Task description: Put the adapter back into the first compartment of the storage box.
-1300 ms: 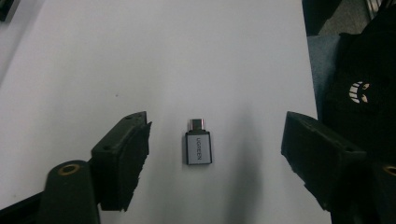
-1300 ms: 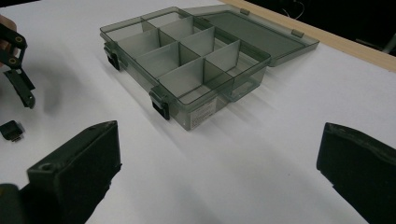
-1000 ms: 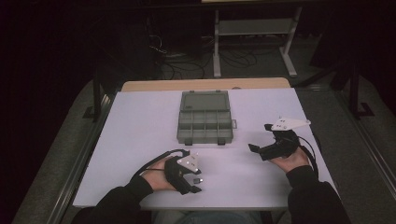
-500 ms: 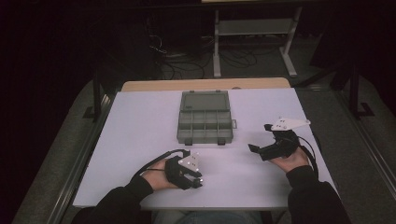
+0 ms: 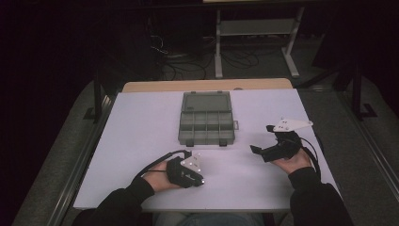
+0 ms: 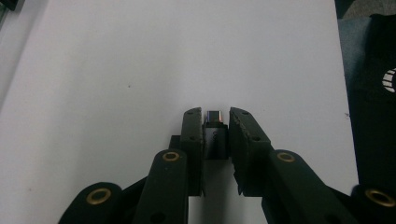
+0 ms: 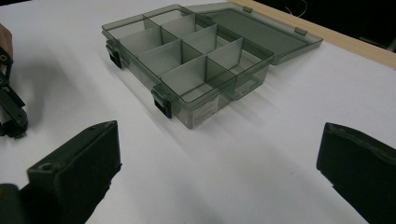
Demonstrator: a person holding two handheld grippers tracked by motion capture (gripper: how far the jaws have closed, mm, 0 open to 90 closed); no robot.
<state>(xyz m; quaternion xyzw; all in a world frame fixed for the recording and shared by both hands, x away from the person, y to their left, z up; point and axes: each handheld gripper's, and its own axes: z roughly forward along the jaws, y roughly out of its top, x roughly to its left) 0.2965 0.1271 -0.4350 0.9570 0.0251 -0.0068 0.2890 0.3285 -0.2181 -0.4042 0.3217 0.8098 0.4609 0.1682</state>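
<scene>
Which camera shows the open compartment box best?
The right gripper view: the compartment box sits close, dividers and open lid clear. The high view shows the box small, from above, mid-table.

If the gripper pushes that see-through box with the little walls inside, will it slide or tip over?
The compartment box would probably slide rather than tip: it sits low and flat on the smooth white table. It looks like thin, empty plastic, so likely light. Its open lid lies flat behind and might flap if the box were lifted.

small dark plug | fingers cover sides | kind unclear
</scene>
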